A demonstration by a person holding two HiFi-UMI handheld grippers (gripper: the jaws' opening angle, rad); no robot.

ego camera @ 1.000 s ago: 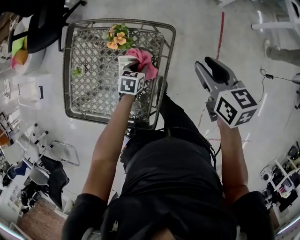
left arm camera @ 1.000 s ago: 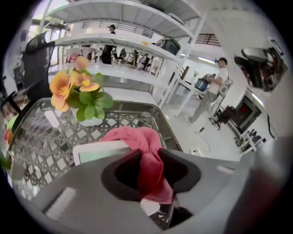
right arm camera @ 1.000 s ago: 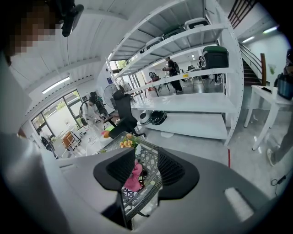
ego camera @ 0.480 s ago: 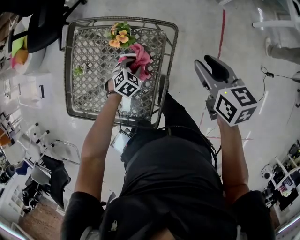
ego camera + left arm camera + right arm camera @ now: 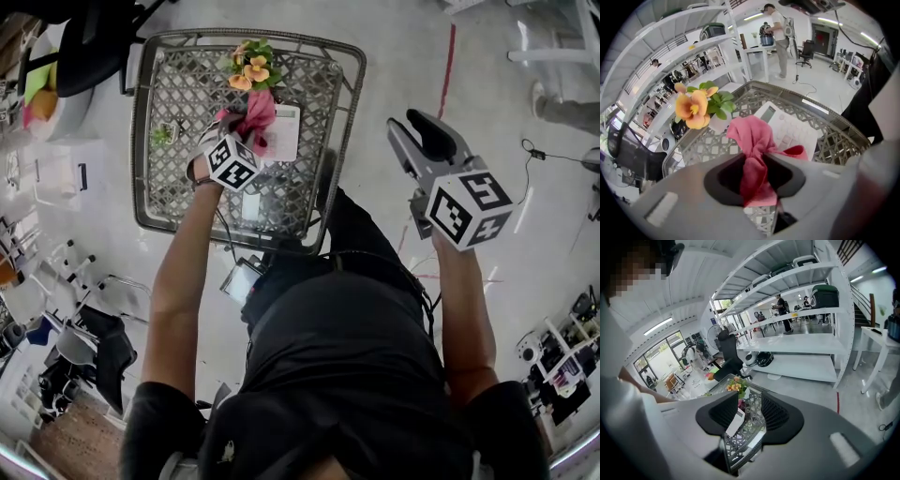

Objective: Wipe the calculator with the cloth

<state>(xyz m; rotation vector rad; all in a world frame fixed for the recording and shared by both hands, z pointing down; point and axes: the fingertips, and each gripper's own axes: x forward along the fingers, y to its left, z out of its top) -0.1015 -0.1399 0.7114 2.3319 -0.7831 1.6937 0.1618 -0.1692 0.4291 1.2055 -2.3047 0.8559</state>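
Cloth [image 5: 752, 140] x1 in L gripper [image 5: 753, 161] pinch by calculator [image 5: 792, 131] x1; R gripper [image 5: 749, 416] spread.

Big workshop kind of room: pale shiny floor [image 5: 403, 37] with a red tape line [image 5: 446, 70], tall white shelving [image 5: 797, 344] down one side, windows [image 5: 661, 363] at the far end, strip lights [image 5: 658, 326] overhead, and a black office chair [image 5: 727, 350] near the shelves.

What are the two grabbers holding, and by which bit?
The left gripper pinches the pink cloth by a bunched-up fold. The right gripper holds nothing, jaws apart.
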